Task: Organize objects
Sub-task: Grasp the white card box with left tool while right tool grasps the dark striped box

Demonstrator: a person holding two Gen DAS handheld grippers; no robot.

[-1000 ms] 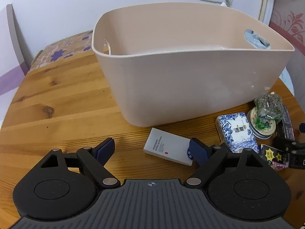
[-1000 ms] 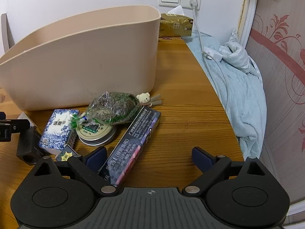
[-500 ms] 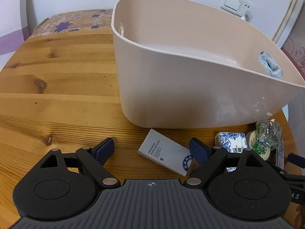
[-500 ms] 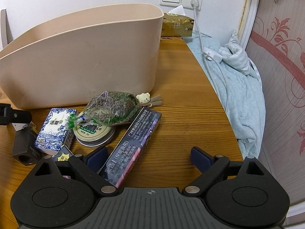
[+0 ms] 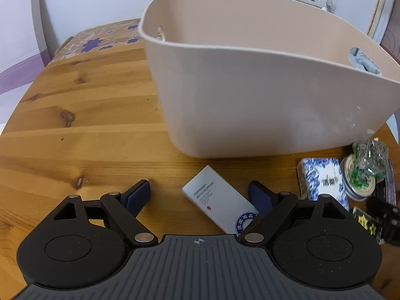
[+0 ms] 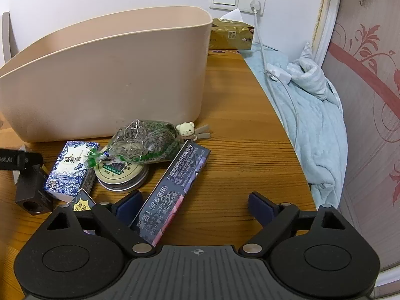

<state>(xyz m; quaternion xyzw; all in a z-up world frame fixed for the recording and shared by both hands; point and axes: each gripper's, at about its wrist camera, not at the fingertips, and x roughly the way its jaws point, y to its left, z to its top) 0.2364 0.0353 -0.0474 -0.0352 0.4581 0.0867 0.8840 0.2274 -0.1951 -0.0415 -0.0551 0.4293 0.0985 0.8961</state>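
Note:
A beige plastic bin (image 5: 262, 95) stands on the round wooden table (image 5: 75, 125); it also shows in the right wrist view (image 6: 100, 85). My left gripper (image 5: 200, 195) is open, its fingers either side of a flat white box (image 5: 220, 200) lying on the table. My right gripper (image 6: 195, 205) is open, with a long dark box (image 6: 172, 190) lying between its fingers near the left one. A blue-and-white tissue pack (image 6: 71, 170), a round tin (image 6: 122, 172), a clear bag of dried leaves (image 6: 145, 142) and a small bear charm (image 6: 186, 130) lie in front of the bin.
A gold tissue box (image 6: 231, 35) stands by the wall behind the bin. A light blue blanket (image 6: 312, 115) with a white cable lies past the table's right edge. The left gripper's body (image 6: 27, 182) shows at the left of the right wrist view.
The left gripper has swung and shifted, so the white box now lies more centrally between its fingers. The right gripper has edged slightly forward over the dark box.

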